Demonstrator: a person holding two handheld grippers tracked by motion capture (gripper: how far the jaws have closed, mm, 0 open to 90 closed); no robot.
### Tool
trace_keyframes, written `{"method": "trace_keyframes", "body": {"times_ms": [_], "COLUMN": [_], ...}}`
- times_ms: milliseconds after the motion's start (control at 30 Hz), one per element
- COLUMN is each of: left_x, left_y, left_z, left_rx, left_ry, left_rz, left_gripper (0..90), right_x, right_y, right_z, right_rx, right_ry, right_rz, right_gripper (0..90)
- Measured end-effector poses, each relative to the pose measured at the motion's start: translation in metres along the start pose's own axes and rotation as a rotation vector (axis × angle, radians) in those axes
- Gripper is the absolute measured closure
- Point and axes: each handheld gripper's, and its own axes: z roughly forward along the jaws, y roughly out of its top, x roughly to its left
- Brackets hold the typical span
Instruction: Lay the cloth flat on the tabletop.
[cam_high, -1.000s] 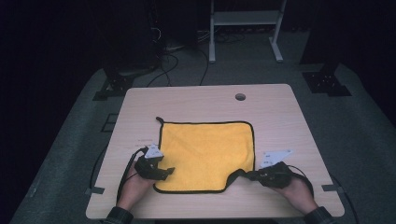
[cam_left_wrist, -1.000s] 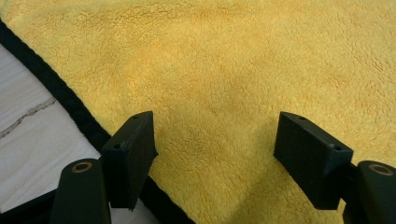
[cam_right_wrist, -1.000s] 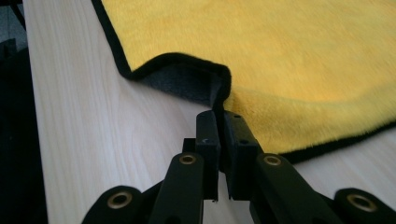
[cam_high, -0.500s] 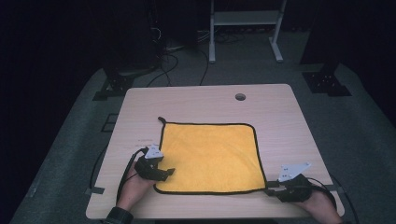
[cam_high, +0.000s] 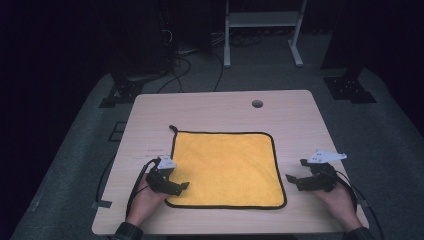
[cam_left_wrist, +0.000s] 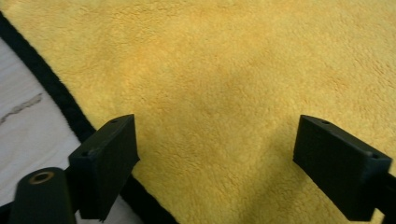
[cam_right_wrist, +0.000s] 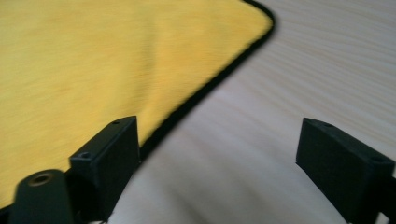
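Note:
A yellow cloth (cam_high: 227, 167) with a black hem lies flat and spread out on the wooden table (cam_high: 220, 107). My left gripper (cam_high: 184, 186) rests at the cloth's near left corner, open, its jaws having just widened over the yellow cloth (cam_left_wrist: 224, 93) with nothing pinched. My right gripper (cam_high: 292, 181) stands off the cloth's right edge, open; its jaws have just been opening and hold nothing. In the right gripper view the cloth (cam_right_wrist: 93, 60) lies at the left and bare table (cam_right_wrist: 299, 74) lies between the jaws.
A round cable hole (cam_high: 257, 103) sits near the table's far edge. A white metal stand (cam_high: 260, 30) and dark cables lie on the floor behind the table. Black stand feet (cam_high: 350, 87) flank the table's far corners.
The right gripper let go of the cloth's near right corner and moved out to the right. The folded-in corner now lies flat, so the cloth is square. The left hand stayed put.

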Motion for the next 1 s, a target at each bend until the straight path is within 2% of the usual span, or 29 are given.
{"method": "trace_keyframes", "body": {"times_ms": [67, 133, 267, 533, 633, 700, 1000], "left_x": [0.001, 0.003, 0.007, 0.021, 0.029, 0.035, 0.051], "left_y": [0.000, 0.000, -0.001, -0.004, -0.005, -0.006, 0.001], "left_z": [-0.001, -0.002, -0.004, -0.009, -0.009, -0.008, -0.003], "left_rx": [-0.006, -0.017, -0.028, -0.056, -0.069, -0.071, -0.060], "left_ry": [0.009, 0.023, 0.041, 0.069, 0.097, 0.111, 0.193], "left_rz": [-0.003, -0.010, -0.022, -0.067, -0.086, -0.099, -0.125], "left_gripper": [9.6, 7.5, 4.3, 4.0, 4.0, 4.0, 4.1], "right_x": [-0.009, -0.020, -0.032, -0.046, -0.048, -0.049, -0.050], "right_y": [0.002, 0.002, 0.000, -0.008, -0.012, -0.016, -0.016], "right_z": [0.005, 0.012, 0.020, 0.023, 0.026, 0.027, 0.026], "right_rx": [0.012, 0.034, 0.055, 0.090, 0.112, 0.083, 0.080], "right_ry": [-0.070, -0.114, -0.167, -0.201, -0.218, -0.220, -0.225], "right_rz": [0.036, 0.076, 0.115, 0.168, 0.163, 0.174, 0.178], "right_gripper": [10.3, 6.8, 2.2, 1.9, 0.0, 0.0, 0.0]}}
